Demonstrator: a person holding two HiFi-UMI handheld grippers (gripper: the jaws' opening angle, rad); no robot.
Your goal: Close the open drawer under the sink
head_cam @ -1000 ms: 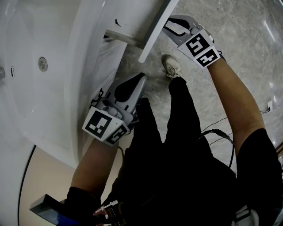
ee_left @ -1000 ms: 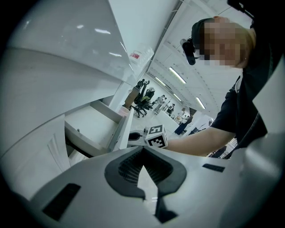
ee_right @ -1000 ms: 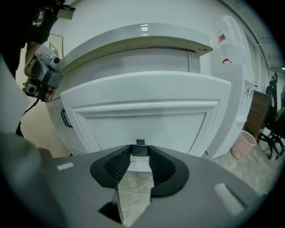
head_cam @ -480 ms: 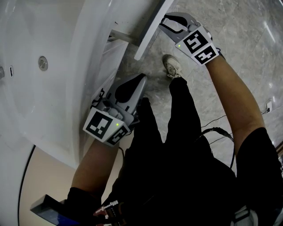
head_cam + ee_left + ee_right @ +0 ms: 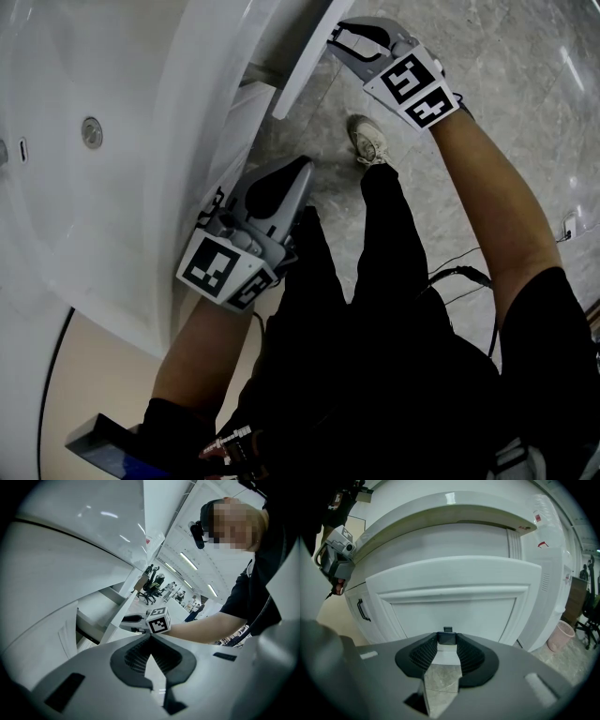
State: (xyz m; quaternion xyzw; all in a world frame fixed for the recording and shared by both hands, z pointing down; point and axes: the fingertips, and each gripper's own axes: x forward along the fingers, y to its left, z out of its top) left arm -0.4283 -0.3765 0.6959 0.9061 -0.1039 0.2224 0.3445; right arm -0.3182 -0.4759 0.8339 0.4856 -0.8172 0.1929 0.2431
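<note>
Lying dead ahead, the drawer handle (image 5: 447, 639) is clamped by the right gripper (image 5: 339, 39). The left gripper (image 5: 150, 636) is held shut, empty, farther off.

Head view: grey marbled floor (image 5: 525, 84), on which I note a white shoe (image 5: 367, 141) below black trousers (image 5: 394, 281); a thin black cable (image 5: 466, 273) loops over the floor just right of the trousers. Right gripper view: a pink waste bin (image 5: 560, 635) stands on the floor at far right; a black handle (image 5: 362, 610) sits on a white cabinet door (image 5: 377, 620) at left. Left gripper view: I make out office chairs (image 5: 152, 579) in the distance (too small to count) under long ceiling lights (image 5: 189, 561).
</note>
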